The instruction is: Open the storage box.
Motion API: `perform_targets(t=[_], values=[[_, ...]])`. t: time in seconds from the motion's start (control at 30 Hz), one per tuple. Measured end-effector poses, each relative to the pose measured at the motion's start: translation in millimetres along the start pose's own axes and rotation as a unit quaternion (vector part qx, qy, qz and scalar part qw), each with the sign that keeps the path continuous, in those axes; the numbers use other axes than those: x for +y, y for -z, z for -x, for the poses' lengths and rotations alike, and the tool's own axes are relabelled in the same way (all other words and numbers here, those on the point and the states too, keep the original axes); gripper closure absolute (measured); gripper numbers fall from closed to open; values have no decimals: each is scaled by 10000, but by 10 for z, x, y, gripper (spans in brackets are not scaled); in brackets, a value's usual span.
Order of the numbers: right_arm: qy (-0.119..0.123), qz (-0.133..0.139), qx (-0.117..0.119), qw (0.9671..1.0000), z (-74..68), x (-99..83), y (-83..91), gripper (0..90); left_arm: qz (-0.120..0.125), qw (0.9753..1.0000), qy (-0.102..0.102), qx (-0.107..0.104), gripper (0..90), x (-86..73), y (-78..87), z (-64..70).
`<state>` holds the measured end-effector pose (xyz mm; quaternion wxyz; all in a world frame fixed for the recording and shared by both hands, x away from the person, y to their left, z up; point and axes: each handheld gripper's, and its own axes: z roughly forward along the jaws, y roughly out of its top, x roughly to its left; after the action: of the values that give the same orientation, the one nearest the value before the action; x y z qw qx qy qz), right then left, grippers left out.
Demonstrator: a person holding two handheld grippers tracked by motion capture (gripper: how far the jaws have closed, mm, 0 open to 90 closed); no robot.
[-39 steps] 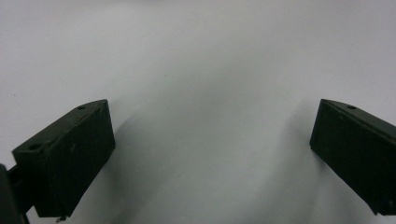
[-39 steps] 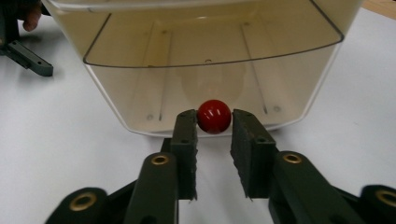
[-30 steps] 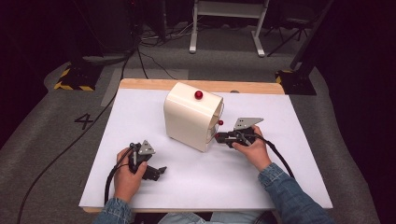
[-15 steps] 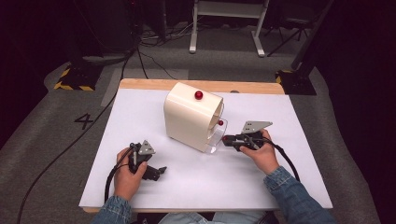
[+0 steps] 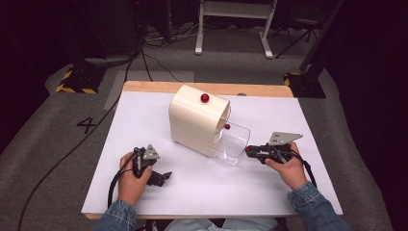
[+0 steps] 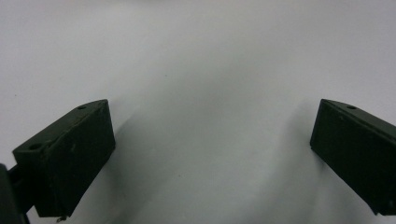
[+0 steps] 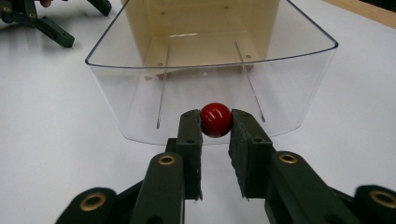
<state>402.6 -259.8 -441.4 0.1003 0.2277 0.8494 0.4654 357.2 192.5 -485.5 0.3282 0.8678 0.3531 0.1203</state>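
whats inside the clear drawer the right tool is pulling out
Nothing: the clear plastic drawer looks empty, showing only the cream cabinet's bare interior behind it. The right tool grips the drawer's red round knob. The cabinet's deepest corners stay hidden by its walls.

Cream box (image 7: 205, 28) top cut by right gripper view's edge.

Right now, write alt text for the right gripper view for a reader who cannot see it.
The right gripper is shut on a small glossy red ball knob on the front of a clear curved plastic drawer, pulled out from a cream box on a white table. The left gripper rests at the upper left.
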Motion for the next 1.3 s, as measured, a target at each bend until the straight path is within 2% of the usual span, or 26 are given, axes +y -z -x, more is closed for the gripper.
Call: perform_targets(t=[0.3,0.47,0.7,0.97,1.17,1.3], values=[[-94,-56,-57,9999,-13,-134,106,744,-10,10000,19,-21,0,2,-2,-1],[-140,-158,-59,9998,-3,-178,85,743,-9,10000,19,-22,0,3,-2,-1],[-192,-501,5,9986,34,-295,-17,740,-12,10000,18,-23,0,3,-2,-1],[-250,-601,15,9979,35,-320,-11,692,-9,10000,18,-22,0,2,-2,-1],[-250,-478,-69,9985,24,-296,68,664,-9,10000,18,-23,0,2,-2,-2],[-325,-251,-130,9991,23,-242,182,660,-11,10000,20,-26,0,2,-2,-2]])
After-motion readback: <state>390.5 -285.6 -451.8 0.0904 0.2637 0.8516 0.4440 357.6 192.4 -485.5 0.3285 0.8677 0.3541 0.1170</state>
